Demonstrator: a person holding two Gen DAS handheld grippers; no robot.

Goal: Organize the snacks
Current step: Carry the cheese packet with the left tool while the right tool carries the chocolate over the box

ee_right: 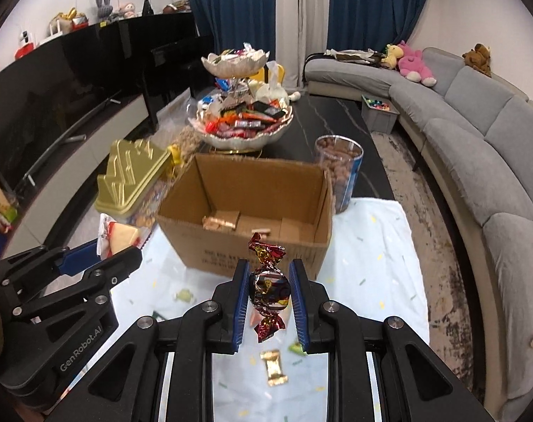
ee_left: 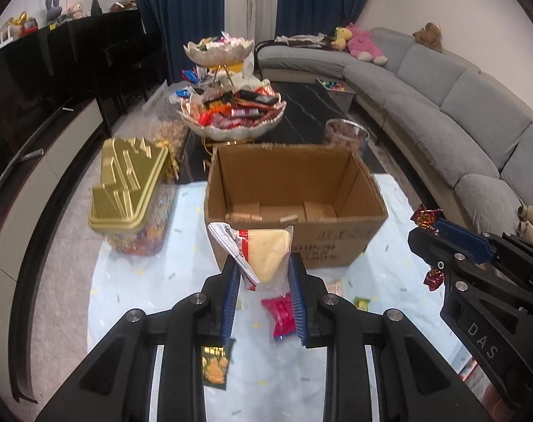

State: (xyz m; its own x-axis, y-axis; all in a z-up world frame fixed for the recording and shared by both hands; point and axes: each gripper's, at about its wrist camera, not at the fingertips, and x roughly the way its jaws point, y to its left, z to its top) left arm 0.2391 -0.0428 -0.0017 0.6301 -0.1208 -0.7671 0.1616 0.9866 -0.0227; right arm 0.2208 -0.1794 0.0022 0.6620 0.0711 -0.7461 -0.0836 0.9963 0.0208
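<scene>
The left gripper [ee_left: 264,274] is clamping a pale wedge snack [ee_left: 266,253] and the right gripper [ee_right: 268,290] is pinching a red foil candy [ee_right: 268,290], both at lower centre below the open cardboard box [ee_left: 294,207].

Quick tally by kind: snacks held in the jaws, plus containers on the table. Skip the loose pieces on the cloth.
Held snacks: 2 (wedge snack pack, red foil candy)
Cardboard box: 1
Gold-lidded jar: 1
Clear tub: 1
Two-tier bowl stand: 1
Total: 6
</scene>
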